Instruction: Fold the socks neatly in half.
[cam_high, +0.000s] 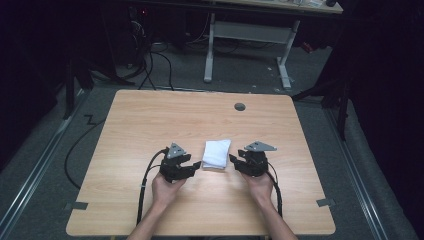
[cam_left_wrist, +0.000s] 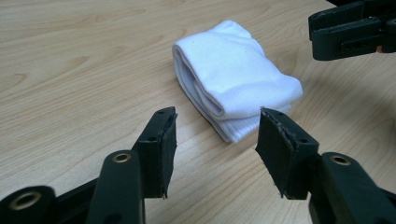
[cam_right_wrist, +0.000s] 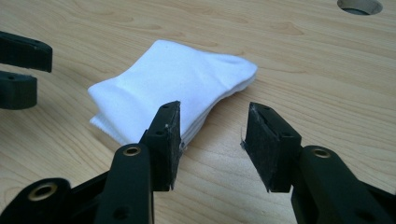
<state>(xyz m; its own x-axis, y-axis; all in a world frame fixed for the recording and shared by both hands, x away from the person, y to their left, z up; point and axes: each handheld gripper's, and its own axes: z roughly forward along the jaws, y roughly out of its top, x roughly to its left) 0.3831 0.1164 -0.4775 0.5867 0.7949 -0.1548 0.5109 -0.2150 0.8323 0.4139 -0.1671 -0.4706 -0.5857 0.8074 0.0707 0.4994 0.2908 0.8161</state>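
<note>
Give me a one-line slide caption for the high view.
Folded white socks on the wooden table, flanked by the open left claw and right claw.

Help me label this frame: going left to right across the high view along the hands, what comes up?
Left black two-jaw gripper → folded white sock → right black two-jaw gripper, all on the light wooden table.

A light wooden table (cam_high: 150, 125) has a round grommet hole (cam_high: 240, 106) near its far edge (grey-capped); beyond stands a white-legged desk (cam_high: 250, 30) with black cables (cam_high: 150, 65) on the floor.
</note>
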